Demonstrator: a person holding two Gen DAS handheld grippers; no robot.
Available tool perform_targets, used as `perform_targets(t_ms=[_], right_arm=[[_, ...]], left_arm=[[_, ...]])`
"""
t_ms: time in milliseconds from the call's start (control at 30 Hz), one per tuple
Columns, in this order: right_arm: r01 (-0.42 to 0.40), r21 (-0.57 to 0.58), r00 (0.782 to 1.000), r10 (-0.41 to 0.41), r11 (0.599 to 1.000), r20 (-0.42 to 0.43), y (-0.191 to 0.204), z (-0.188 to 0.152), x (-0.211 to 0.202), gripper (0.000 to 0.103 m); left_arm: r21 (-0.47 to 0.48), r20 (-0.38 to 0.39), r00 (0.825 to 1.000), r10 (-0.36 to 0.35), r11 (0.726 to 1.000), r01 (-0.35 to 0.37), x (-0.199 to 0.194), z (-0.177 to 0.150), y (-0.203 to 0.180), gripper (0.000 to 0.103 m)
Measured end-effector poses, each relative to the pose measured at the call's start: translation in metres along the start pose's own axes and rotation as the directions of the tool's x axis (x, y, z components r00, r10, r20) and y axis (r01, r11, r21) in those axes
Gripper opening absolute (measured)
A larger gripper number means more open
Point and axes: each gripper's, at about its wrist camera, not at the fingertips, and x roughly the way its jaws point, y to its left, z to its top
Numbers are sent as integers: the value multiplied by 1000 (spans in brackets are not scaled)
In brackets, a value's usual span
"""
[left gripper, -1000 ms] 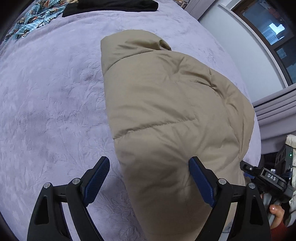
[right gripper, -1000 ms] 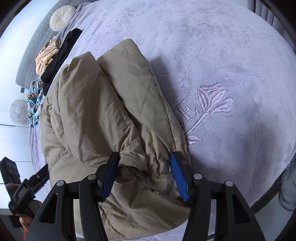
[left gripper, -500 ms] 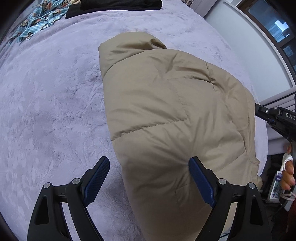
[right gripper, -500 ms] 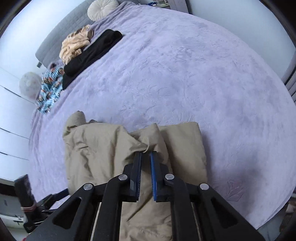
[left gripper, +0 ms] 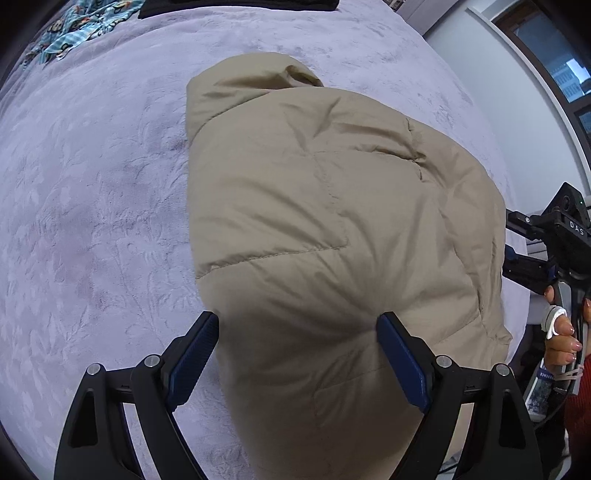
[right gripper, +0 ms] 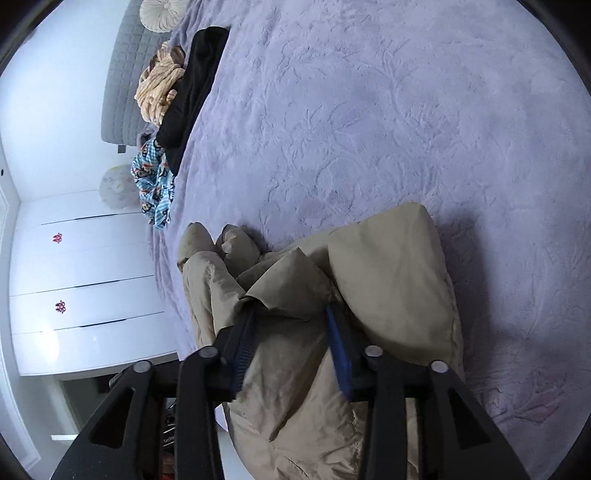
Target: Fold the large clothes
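Because the puffy tan jacket (left gripper: pixel 332 229) lying on the bed (left gripper: pixel 92 221) looks soft, light and slippery, a quilted seam or hem seems the surest hold, the left gripper (left gripper: pixel 297 363) released astride it, the right gripper (right gripper: pixel 291 347) parted around a fold.

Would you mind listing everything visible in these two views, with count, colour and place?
puffer jacket: one, tan, bunched at the near edge of the bed
bedspread: one, lilac, embossed, covering the bed
black garment: one, black, far end of the bed
patterned garment: one, blue print, beside the black garment
crumpled cloth: one, peach, near the headboard
round cushion: one, cream, against the headboard
headboard: one, grey, quilted
drawers: white, beside the bed
left gripper: jaws wide apart, straddling the jacket
right gripper: jaws partly open, jacket fold between them
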Motion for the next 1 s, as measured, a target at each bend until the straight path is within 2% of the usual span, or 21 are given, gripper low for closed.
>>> perform_targets(t_ms=[67, 167, 267, 367, 433, 500, 567, 667, 733, 833, 867, 933, 1000], right_arm=[[4, -14, 1000, -4, 1000, 4, -6, -2, -7, 62], [-33, 7, 999, 33, 999, -22, -18, -3, -9, 62], [-85, 14, 994, 86, 996, -61, -13, 2, 9, 62], [-34, -41, 998, 32, 999, -50, 5, 5, 17, 11], [87, -86, 996, -90, 993, -27, 10, 2, 15, 9], [210, -130, 977, -213, 969, -7, 6, -2, 13, 8], [257, -117, 966, -260, 959, -4, -7, -6, 16, 8], [254, -70, 967, -255, 965, -10, -21, -10, 17, 8], [277, -61, 961, -277, 959, 10, -14, -12, 9, 8], [348, -163, 937, -340, 923, 75, 17, -22, -6, 8], [354, -211, 935, -339, 911, 107, 31, -28, -15, 8], [325, -275, 945, -295, 905, 143, 54, -39, -26, 8], [279, -331, 960, -249, 901, 130, 71, -50, -26, 9]], left_arm=[[6, -3, 1000, 7, 1000, -7, 2, 0, -6, 89], [-16, -7, 1000, -1, 1000, 1, 5, 1, -6, 92], [-21, -16, 1000, 9, 1000, -9, 5, 1, -4, 92], [-19, -26, 999, 30, 999, -30, 5, 4, -7, 92], [0, -26, 998, 51, 999, -51, 5, 3, -15, 92], [33, -15, 997, 71, 997, -70, 8, 4, -28, 93], [65, -1, 996, 90, 994, -89, 11, 3, -40, 97], [73, 0, 994, 113, 991, -113, 14, 1, -47, 98], [60, -7, 994, 107, 993, -106, 12, 2, -45, 98], [42, -13, 995, 103, 994, -102, 11, 2, -38, 98], [34, -14, 995, 101, 994, -100, 11, 1, -36, 98], [26, -13, 995, 96, 995, -95, 10, 0, -34, 98], [25, -7, 995, 99, 995, -99, 10, -1, -34, 99]])
